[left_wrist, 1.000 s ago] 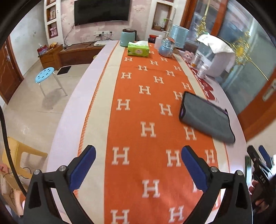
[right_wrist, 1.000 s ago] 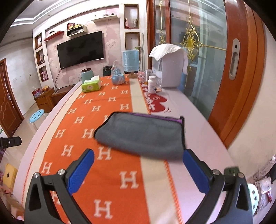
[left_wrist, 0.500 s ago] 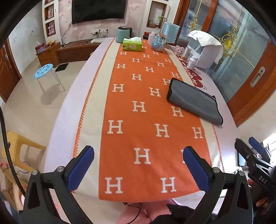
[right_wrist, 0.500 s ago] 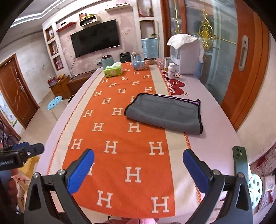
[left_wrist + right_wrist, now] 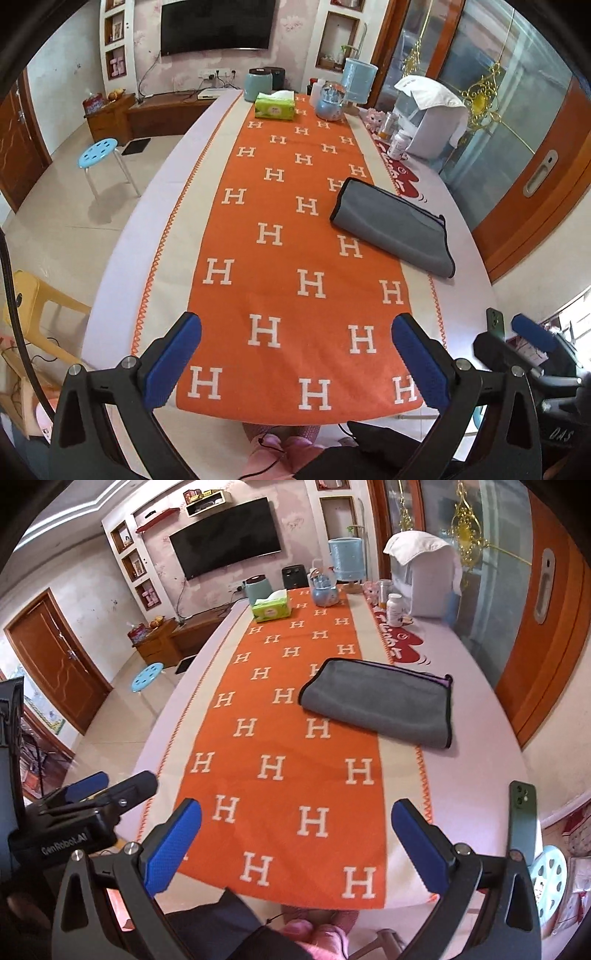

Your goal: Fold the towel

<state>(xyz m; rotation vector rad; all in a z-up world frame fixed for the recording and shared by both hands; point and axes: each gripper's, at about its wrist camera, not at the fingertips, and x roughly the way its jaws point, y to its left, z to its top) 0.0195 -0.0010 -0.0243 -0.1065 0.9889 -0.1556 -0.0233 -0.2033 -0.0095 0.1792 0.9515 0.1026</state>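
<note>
A grey towel point(image 5: 395, 230) with a dark hem lies folded flat on the right side of the orange H-patterned runner point(image 5: 288, 258); it also shows in the right wrist view point(image 5: 380, 707). My left gripper point(image 5: 295, 362) is open and empty, held over the table's near edge, well short of the towel. My right gripper point(image 5: 295, 845) is open and empty, also back at the near edge. The right gripper shows at the right of the left wrist view point(image 5: 532, 332); the left gripper shows at the left of the right wrist view point(image 5: 96, 790).
At the table's far end stand a green tissue box point(image 5: 275, 107), a blue glass teapot point(image 5: 330, 105), bottles point(image 5: 394, 609) and a white appliance point(image 5: 428, 579). A green phone point(image 5: 521, 819) stands at the near right edge. A blue stool point(image 5: 99, 151) and a yellow chair point(image 5: 29, 295) stand left of the table.
Both grippers have drawn back from the towel to the table's near edge, staying open. The towel lies where it was, now farther away in both views.
</note>
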